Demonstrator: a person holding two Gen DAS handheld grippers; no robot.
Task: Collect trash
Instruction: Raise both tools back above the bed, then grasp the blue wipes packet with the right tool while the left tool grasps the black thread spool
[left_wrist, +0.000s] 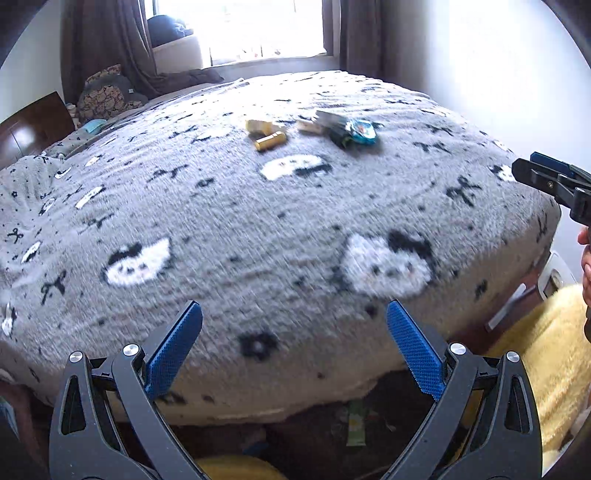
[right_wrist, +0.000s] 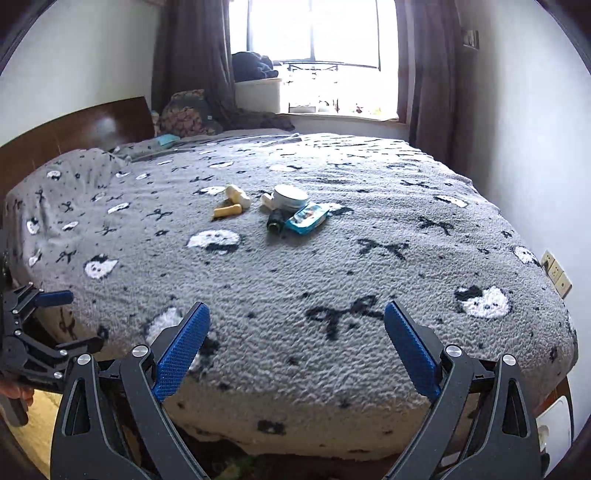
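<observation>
Both views look across a bed covered with a grey fleece blanket (right_wrist: 332, 280) patterned in white cat faces and black bows. Your left claw (left_wrist: 294, 332) and right claw (right_wrist: 297, 334) each stand released, blue ribbed pads spread wide with nothing between them; both hang over the near edge of the bed, aimed forward and down.

The trash lies well ahead of both claws, near the middle of the blanket, in two small clusters. Ahead and slightly left of the right claw: a short yellow cylinder (right_wrist: 227, 211) touching a crumpled cream-white wad (right_wrist: 238, 195). Just right of these: a round white lidded tub (right_wrist: 291, 197), a dark green bottle on its side (right_wrist: 275, 220) and a teal plastic snack wrapper (right_wrist: 307, 218), all packed together and partly overlapping.

From the left claw the same pieces sit ahead and a little right; the gold-yellow cylinder (left_wrist: 270, 141) is the nearest. Motion blur softens that view.

The wide jaws suit an approach, since neither claw has yet committed to an object. Because the pieces touch, you would likely do best to take the outlying cylinder first; the tub cluster may scatter if nudged.

At the left view's right edge, the other claw's black arm and your hand (left_wrist: 585, 258) appear, near a yellow cloth (left_wrist: 546, 350).
</observation>
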